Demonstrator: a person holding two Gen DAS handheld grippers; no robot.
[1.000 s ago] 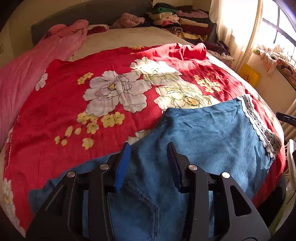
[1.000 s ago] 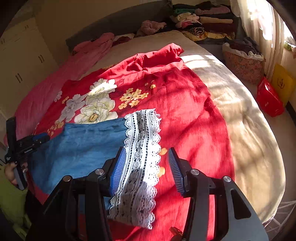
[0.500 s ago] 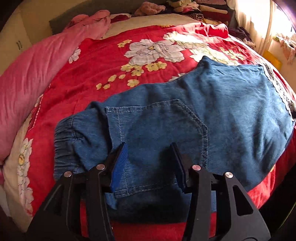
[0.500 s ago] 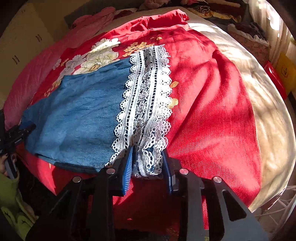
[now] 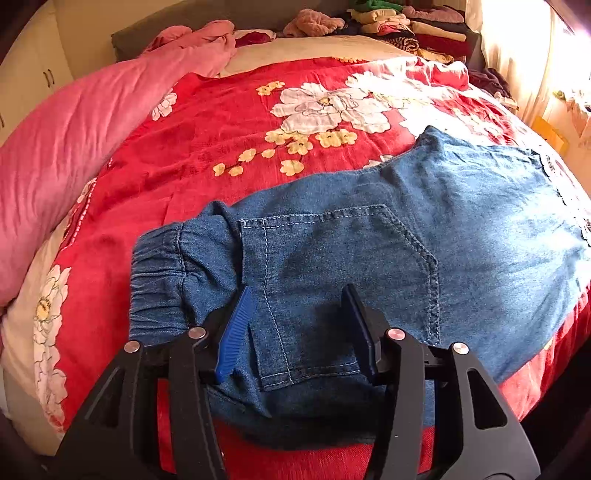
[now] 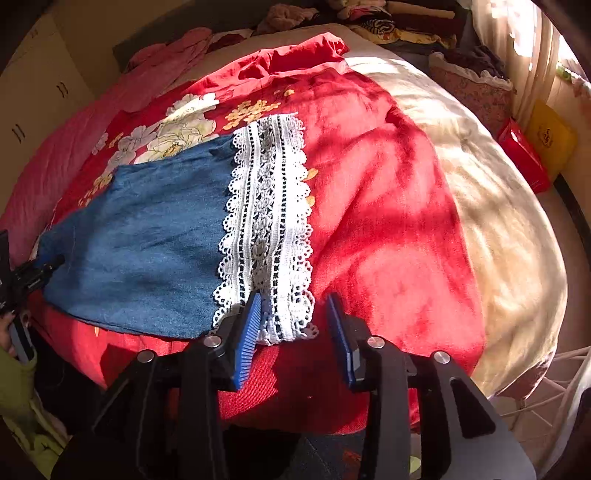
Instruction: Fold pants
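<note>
A pair of blue denim pants lay flat across a red flowered bedspread on a bed, with the elastic waistband at the left end and a band of white lace trim at the hem on the right end. In the left wrist view, the left gripper hovered over the waist end, pointing down at the cloth; its jaws had just been opening and stood spread, with the stitched back pocket and its seam showing in the gap between them, and neither blue pad pressing on the denim. In the right wrist view, the right gripper sat at the near edge of the hem; its jaws had just been opening and stood apart, the left pad just beside the lower corner of the lace, the right pad over bare red bedspread, so the lace end lay at the mouth of the jaws, not pinched. At the far left of that view, the other gripper and a hand in a green sleeve showed at the edge. A pink quilt lay along the left side of the bed, and folded clothes were stacked beyond its far end.
</note>
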